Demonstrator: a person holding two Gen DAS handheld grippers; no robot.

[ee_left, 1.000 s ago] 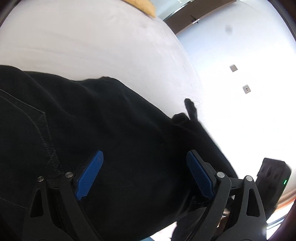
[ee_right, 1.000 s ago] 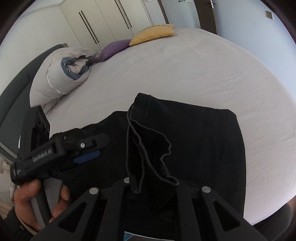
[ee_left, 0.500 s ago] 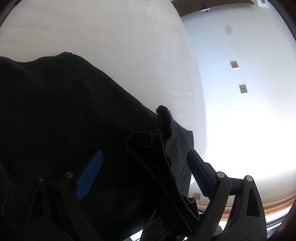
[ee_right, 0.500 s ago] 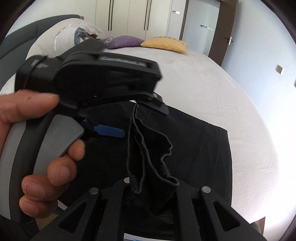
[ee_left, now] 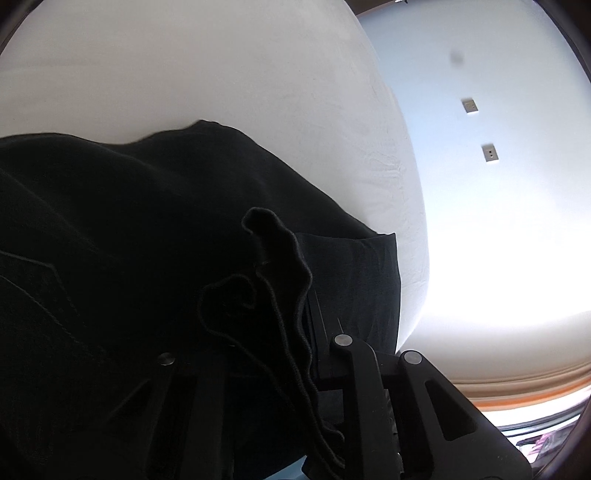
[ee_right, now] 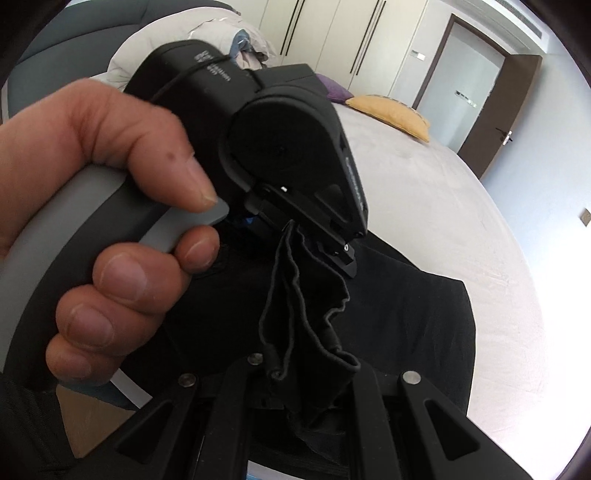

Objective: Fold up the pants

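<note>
Black pants [ee_left: 147, 221] lie spread on the pale bed [ee_left: 184, 74]. Their bunched hem [ee_right: 295, 295] is lifted off the rest of the pants [ee_right: 406, 314] and stretched between both grippers. My right gripper [ee_right: 306, 369] is shut on the near end of that hem. My left gripper [ee_right: 295, 225], held by a hand [ee_right: 92, 184], is closing its jaws on the far end, and the cloth is pinched between them. In the left wrist view the same hem folds [ee_left: 280, 280] rise from my left gripper [ee_left: 277, 332] and hide its pads.
A yellow pillow [ee_right: 391, 112] and a purple pillow [ee_right: 334, 90] lie at the head of the bed [ee_right: 424, 203], beside a rolled quilt [ee_right: 243, 44]. Wardrobes [ee_right: 332, 29] and a door [ee_right: 517, 110] stand behind. The bed's edge and a wall with sockets [ee_left: 470, 106] are to the right.
My left gripper moved in over the raised hem and went from wide open to shut on it. The right gripper rolled and moved while keeping its hold.
</note>
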